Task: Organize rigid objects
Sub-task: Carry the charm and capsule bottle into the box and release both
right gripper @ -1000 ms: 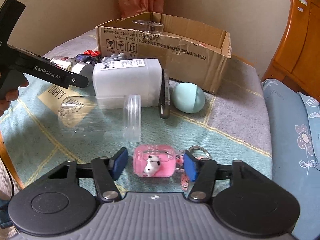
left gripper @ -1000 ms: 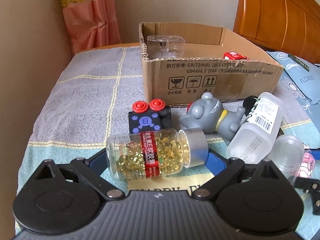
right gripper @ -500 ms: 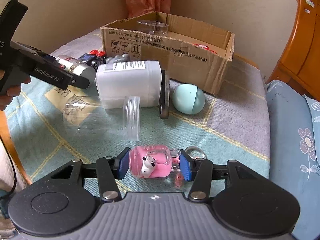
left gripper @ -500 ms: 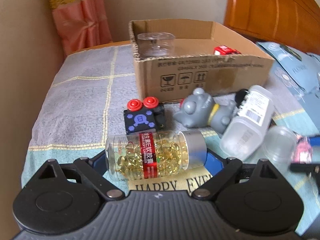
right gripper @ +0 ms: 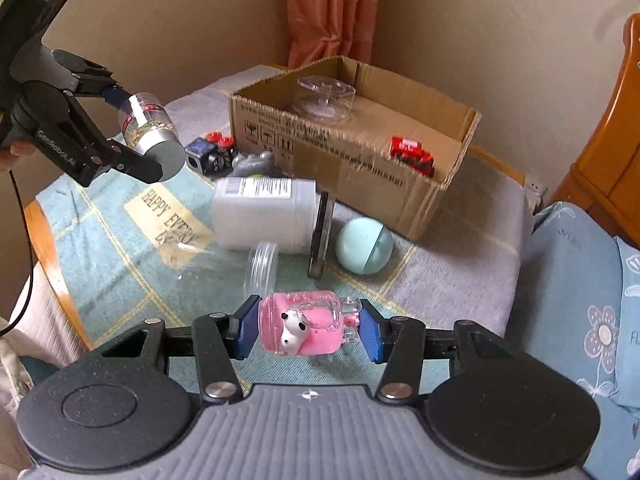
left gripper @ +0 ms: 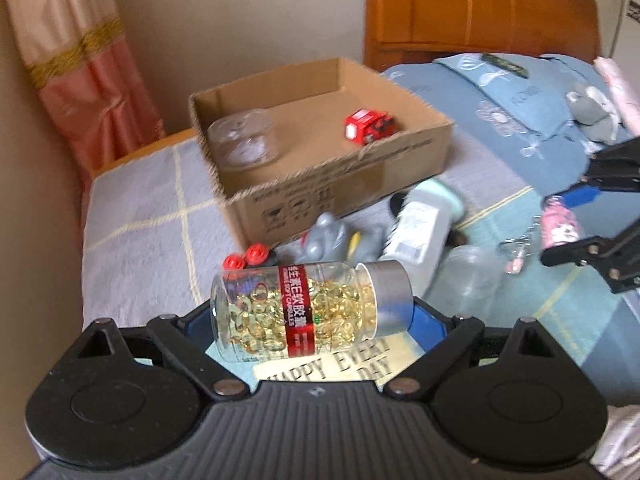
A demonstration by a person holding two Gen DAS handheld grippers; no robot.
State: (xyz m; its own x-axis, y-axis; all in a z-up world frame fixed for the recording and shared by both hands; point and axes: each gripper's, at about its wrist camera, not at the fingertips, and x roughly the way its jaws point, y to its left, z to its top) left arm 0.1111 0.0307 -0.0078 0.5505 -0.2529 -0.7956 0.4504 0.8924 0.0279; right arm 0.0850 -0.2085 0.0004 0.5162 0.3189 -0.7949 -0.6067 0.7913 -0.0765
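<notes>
Box [right gripper: 360, 168] holds clear jar [right gripper: 324, 94], red toy car [right gripper: 412, 154].

Soft, even daylight fills both views, casting faint shadows. The left wrist view is motion-blurred, smearing the cardboard box [left gripper: 320, 136]; the right view is sharper. Fisheye bending darkens corners.

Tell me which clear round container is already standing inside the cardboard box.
The clear lidded tub stands inside the cardboard box; the empty clear jar lies sideways on the cloth.
</notes>
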